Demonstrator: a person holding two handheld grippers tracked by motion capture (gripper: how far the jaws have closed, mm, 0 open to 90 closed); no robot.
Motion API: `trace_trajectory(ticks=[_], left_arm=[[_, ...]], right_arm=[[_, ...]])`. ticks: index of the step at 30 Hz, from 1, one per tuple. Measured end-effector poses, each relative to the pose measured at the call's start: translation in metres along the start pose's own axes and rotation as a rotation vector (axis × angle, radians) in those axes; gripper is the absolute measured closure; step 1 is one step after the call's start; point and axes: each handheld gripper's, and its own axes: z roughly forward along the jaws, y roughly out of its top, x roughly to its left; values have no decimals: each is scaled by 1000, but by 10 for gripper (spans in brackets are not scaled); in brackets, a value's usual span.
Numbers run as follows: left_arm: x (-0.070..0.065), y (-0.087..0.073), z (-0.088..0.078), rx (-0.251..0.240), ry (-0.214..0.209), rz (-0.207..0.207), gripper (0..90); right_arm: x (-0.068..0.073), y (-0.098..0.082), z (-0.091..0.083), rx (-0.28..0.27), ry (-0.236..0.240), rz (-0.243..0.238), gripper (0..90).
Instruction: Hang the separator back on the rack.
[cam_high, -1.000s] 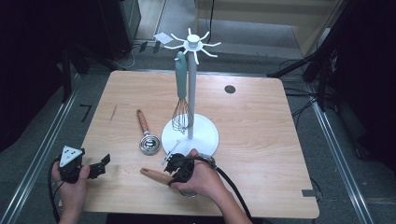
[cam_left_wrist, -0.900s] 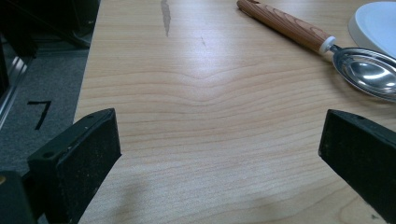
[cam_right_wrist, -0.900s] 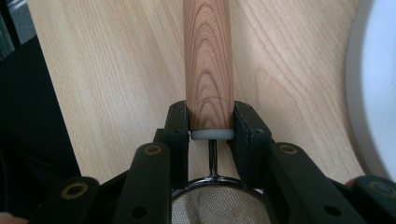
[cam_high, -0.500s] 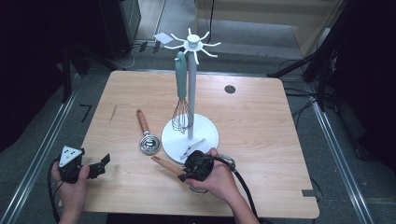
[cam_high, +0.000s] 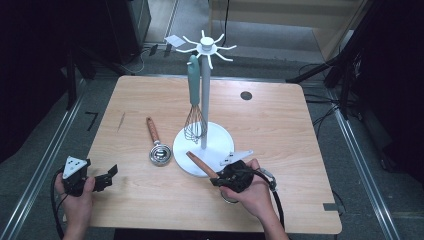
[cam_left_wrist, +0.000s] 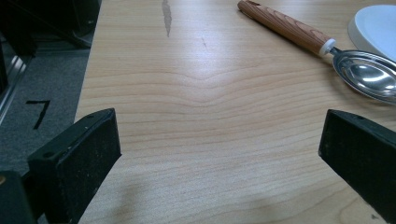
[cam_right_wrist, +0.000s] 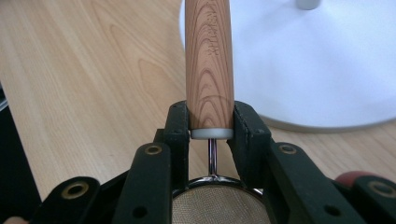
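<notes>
Strainer (cam_right_wrist: 208, 70), gripped by its wooden handle in the right claw (cam_high: 231, 176) at lower centre, points at the white stand's base (cam_high: 215, 145); left claw (cam_high: 102, 176) gapes empty.

Black two-fingered grippers (cam_high: 102, 178) (cam_high: 220, 176), grey three-cornered top plates, black trailing cables.

A light wooden table (cam_high: 280, 130) carries a white utensil stand (cam_high: 204, 90) with a round base and hooked arms at its top. A whisk (cam_high: 194, 100) with a teal handle hangs from one arm. Left of the base lies a wooden-handled metal scoop (cam_high: 156, 142). A small dark disc (cam_high: 246, 95) is set near the table's far edge.
</notes>
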Motion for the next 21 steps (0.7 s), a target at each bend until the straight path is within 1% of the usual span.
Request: trace_trajectory(ticks=[2, 6, 8, 9, 15, 17, 21], left_arm=[[0, 0, 0, -1, 1, 1, 0], [1, 0, 0, -1, -1, -5, 0], [1, 0, 0, -1, 1, -8, 0], [1, 0, 0, -1, 1, -9, 0], [1, 0, 0, -1, 3, -9, 0], [1, 0, 0, -1, 3, -10, 0], [1, 0, 0, 1, 1, -11, 0]], right_arm=[[-3, -3, -3, -21, -13, 21, 714], [-9, -9, -8, -59, -27, 47, 714], [-11, -10, -10, -68, -28, 51, 714], [-12, -12, -11, -78, -36, 51, 713], [-16, -18, -17, -109, -56, 81, 714], [-18, -19, -21, -128, -78, 86, 713], [-21, -20, -28, -173, -104, 106, 714]])
